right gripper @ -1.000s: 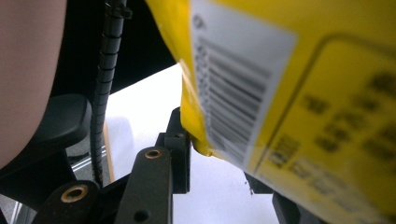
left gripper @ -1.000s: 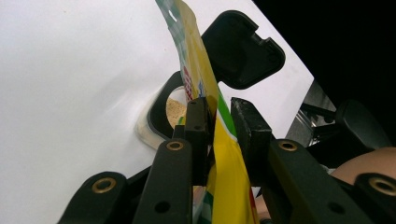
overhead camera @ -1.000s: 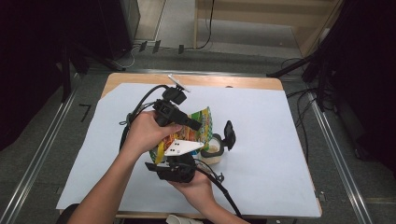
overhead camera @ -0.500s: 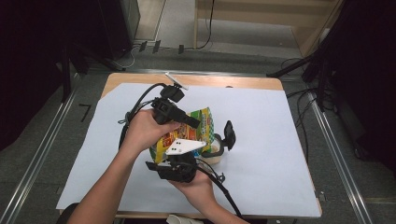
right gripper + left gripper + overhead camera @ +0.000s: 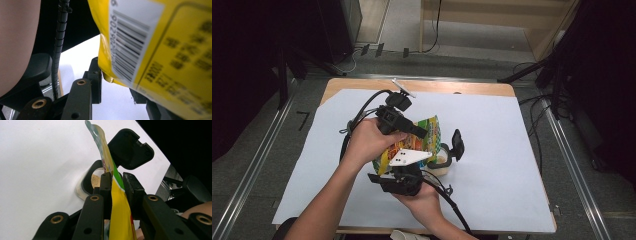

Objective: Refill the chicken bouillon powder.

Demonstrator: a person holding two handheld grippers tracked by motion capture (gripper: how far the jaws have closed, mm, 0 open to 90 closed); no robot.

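Yellow snack bag (image 5: 422, 142) stays clamped by both tongs (image 5: 116, 182) (image 5: 117, 82); tilt gradually, keeping its mouth over the open container (image 5: 443, 161).

From my remote station, the right gripper view shows a yellow pouch (image 5: 160, 50) at close range, its printed face blurred apart from a white barcode panel (image 5: 132, 40). The pouch's lower corner sits between the right gripper (image 5: 120, 85) jaws; the left jaw touches it, while the right jaw is mostly hidden, so I judge the grip as probable only. A ribbed black cable (image 5: 58, 47) runs vertically at left, beside a hand (image 5: 17, 42). White table covering (image 5: 77, 60) lies beyond.
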